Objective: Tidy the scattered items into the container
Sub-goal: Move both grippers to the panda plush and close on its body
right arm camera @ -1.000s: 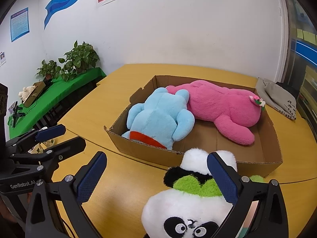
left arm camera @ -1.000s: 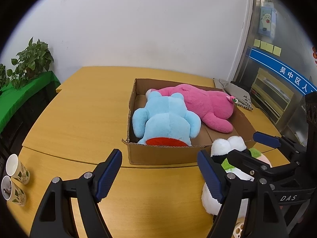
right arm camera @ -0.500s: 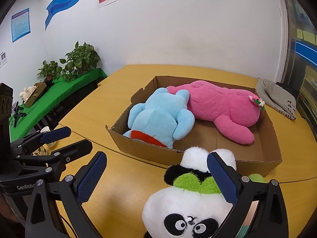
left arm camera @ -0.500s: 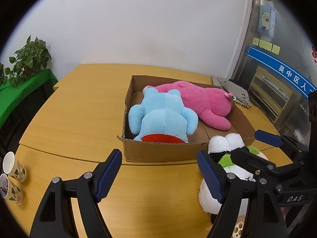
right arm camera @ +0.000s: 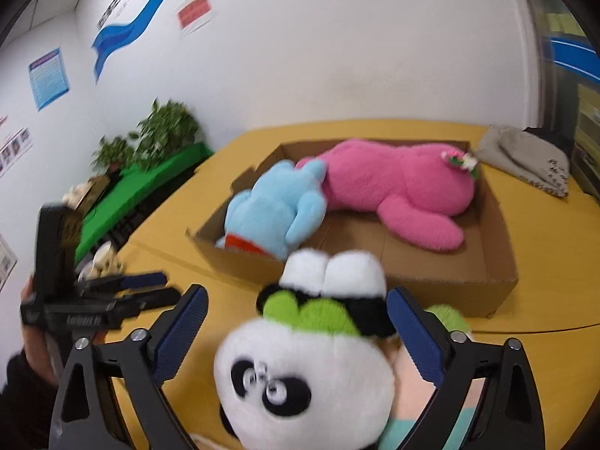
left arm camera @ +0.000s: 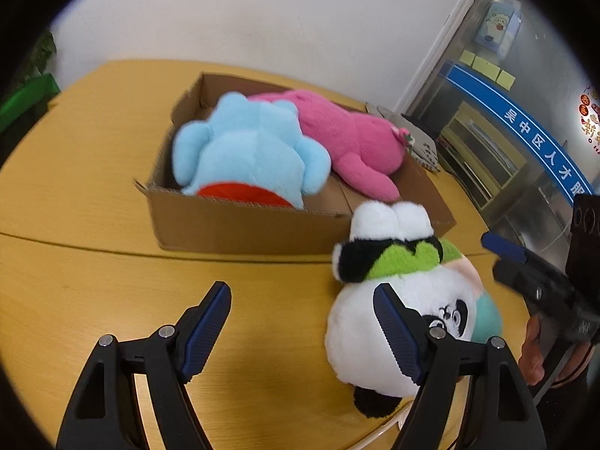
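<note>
Plush toys filled most of the cardboard box (left arm camera: 240, 225) on the yellow wooden table (left arm camera: 75, 172), seen from the left wrist: a blue plush (left arm camera: 251, 153) at the near left end, a pink plush (left arm camera: 348, 138) stretched behind it toward the right. A white wall rose behind the table, and glass with a blue band of characters stood at the right. The panda plush (left arm camera: 408, 292) lay on the table outside the box, just in front of its near right corner. The left gripper (left arm camera: 302, 322) was released, its jaws apart over bare tabletop, the right pad close against the panda's side; I could not tell whether it touched. The right gripper (left arm camera: 525, 262) showed at the right edge in a hand (left arm camera: 530, 352).

From the right wrist, the same table ran back to a white wall with a blue wave stripe and posters; potted plants (right arm camera: 157, 138) sat on a green-covered bench (right arm camera: 142, 191) at the left, and a grey cloth bag (right arm camera: 525, 157) lay beyond the box (right arm camera: 450, 281). The blue plush (right arm camera: 281, 206) and pink plush (right arm camera: 393, 183) lay inside. The right gripper (right arm camera: 296, 333) straddled the panda plush (right arm camera: 307, 367), its jaws closing with the toy between them, a gap open beside the left pad. The left gripper (right arm camera: 150, 287) sat at the left.
</note>
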`<state>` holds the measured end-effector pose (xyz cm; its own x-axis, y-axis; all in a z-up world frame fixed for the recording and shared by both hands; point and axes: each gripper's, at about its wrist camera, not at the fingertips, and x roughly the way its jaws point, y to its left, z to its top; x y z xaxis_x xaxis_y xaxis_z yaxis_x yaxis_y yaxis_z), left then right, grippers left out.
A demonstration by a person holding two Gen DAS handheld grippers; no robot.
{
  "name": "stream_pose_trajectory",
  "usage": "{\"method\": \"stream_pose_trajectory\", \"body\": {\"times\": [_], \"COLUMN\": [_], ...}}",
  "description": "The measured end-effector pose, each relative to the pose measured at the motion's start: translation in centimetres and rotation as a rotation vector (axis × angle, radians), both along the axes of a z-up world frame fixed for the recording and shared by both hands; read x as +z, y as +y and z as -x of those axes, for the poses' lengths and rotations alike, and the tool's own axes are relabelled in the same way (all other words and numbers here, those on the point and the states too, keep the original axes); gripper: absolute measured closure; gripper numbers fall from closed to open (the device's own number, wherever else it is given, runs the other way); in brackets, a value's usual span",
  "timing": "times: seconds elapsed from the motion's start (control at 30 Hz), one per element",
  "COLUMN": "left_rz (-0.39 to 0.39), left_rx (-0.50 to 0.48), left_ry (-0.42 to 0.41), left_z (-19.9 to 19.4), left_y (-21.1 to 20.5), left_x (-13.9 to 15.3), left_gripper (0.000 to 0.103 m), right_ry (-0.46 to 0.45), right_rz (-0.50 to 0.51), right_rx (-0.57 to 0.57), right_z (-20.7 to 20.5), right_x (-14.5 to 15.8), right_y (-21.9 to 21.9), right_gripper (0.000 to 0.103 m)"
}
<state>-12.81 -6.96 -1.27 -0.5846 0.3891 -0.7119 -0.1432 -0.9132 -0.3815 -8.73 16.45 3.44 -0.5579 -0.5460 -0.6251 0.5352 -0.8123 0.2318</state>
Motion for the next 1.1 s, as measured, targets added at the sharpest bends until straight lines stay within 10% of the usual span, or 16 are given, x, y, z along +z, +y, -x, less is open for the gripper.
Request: {"method": "stream_pose_trajectory", "body": {"times": [0.33, 0.53, 0.8, 1.1], "left_rz": [-0.160, -0.151, -0.162, -0.309], "left_rx": [-0.198, -0.152, -0.164, -0.214], "left_ry": [-0.089, -0.102, -0.048, -0.096], "left_z": [1.3, -0.3, -1.7, 0.6], "left_y": [3.7, 1.3, -0.3, 0.6], "left_x": [-5.1, -4.5, -3.7, -5.9], "left_gripper": [0.025, 0.049, 0.023, 0.029], "right_ry": [-0.040, -0.076, -0.044, -0.160], "right_rz": [-0.178, -0.022, 0.040, -0.008], "right_rx": [0.093, 0.200, 0.178, 0.078], "right_z": [-2.8, -3.8, -3.7, -1.4], "right_x": [-5.5, -4.8, -3.4, -7.1], "right_y": [-1.3, -1.3, -0.3, -0.7], "right_gripper": [0.010, 0.010, 0.010, 0.011]}}
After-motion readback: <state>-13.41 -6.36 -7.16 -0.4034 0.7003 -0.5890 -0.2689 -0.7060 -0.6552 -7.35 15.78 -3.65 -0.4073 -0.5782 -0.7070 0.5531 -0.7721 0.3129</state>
